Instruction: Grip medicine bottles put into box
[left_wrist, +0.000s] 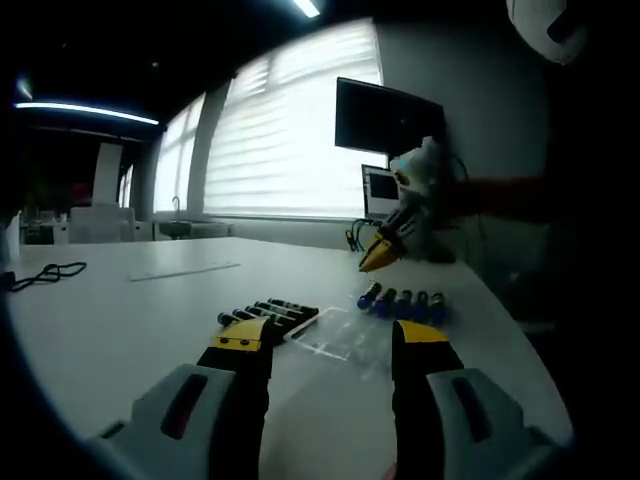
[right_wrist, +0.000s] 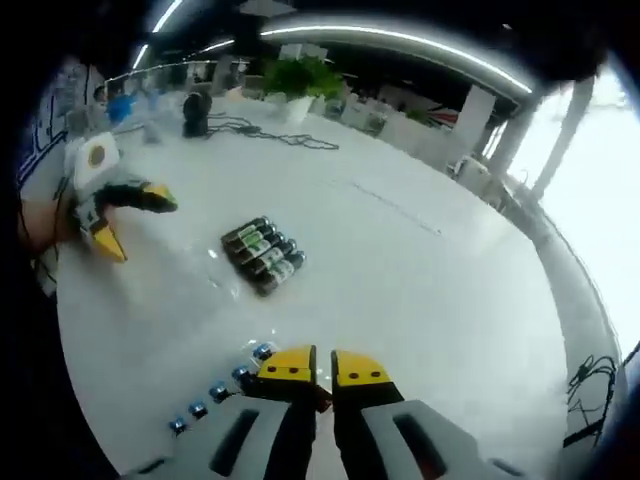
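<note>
Monitor (left_wrist: 388, 120) in left gripper view, plant (right_wrist: 300, 77) in right.

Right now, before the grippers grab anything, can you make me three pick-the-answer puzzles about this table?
1. Where is the clear plastic box?
A. On the window ledge
B. On the white table, between the row of dark-capped brown bottles and the row of blue-capped bottles
C. Held in a gripper

2. How many blue-capped bottles are lined up?
A. Two
B. Five
C. Nine

3. How do the jaws of the left gripper stand?
A. Wide apart, holding nothing
B. Closed on a bottle
C. Closed on the box

Answers:
1. B: the left gripper view shows the box lying flat with a bottle row on each side.
2. B: five blue caps can be counted in both views.
3. A: its yellow-tipped jaws have a broad gap with nothing in it.
</note>
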